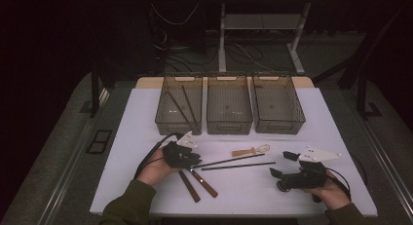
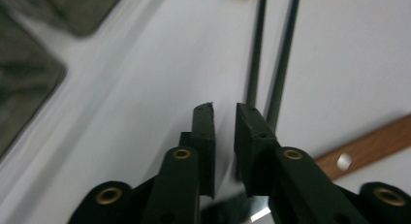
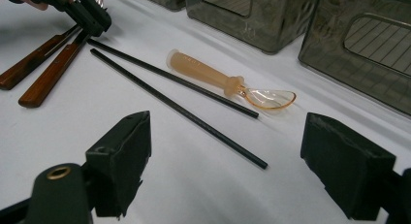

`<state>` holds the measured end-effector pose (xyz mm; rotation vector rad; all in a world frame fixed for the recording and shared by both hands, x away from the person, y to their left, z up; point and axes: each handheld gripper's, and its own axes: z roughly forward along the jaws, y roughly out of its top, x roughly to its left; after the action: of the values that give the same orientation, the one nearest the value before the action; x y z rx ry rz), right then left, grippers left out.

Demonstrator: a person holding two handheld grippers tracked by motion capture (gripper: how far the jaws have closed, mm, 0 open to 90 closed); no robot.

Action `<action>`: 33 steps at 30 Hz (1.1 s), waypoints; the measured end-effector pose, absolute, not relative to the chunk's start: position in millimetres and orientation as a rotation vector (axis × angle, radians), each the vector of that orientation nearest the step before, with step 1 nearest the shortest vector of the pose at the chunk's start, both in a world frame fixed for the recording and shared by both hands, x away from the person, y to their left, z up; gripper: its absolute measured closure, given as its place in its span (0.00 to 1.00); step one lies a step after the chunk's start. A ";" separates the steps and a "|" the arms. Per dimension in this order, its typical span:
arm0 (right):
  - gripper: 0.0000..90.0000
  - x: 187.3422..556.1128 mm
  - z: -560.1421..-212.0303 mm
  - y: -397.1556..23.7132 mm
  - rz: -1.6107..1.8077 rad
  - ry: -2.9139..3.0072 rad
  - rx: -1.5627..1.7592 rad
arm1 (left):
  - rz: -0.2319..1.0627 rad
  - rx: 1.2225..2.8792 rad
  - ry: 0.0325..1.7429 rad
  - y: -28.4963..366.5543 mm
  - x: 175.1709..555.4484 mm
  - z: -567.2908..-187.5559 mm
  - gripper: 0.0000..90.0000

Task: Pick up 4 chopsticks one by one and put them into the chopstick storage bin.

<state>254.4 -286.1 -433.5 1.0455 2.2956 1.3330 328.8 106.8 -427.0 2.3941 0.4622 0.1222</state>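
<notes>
Right gripper wide open; left gripper barely parted, empty, over thin black chopsticks.

White worktop; black chopsticks; translucent amber spoon; red-brown wooden handles; smoky grey bins; black tool.

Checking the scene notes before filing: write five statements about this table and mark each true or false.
1. Three bins stand in a row at the far side of the table. True.
2. The spoon lies inside the middle bin. False: it lies on the table, in front of the bins.
3. The right gripper has its jaws wide apart with nothing between them. True.
4. Two black chopsticks lie on the table. True.
5. The left bin is empty. False: two dark sticks lean inside it.
</notes>
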 end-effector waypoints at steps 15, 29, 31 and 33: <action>0.21 254.5 -433.9 -286.0 1.336 2.296 1.041 | 0.057 2.374 0.417 61.8 335.6 -443.6 0.85; 0.21 254.4 -434.7 -283.7 1.331 2.308 1.029 | 0.115 2.370 0.324 63.9 333.9 -447.0 0.94; 0.21 254.4 -434.8 -283.4 1.329 2.309 1.030 | 0.112 2.371 0.318 64.1 334.4 -446.9 0.95; 0.21 254.4 -434.9 -283.3 1.330 2.310 1.030 | 0.110 2.367 0.314 64.2 334.4 -447.2 0.95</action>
<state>254.4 -283.3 -434.9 1.0299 2.3098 1.3300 334.4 64.2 -447.2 2.3673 0.3140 0.1100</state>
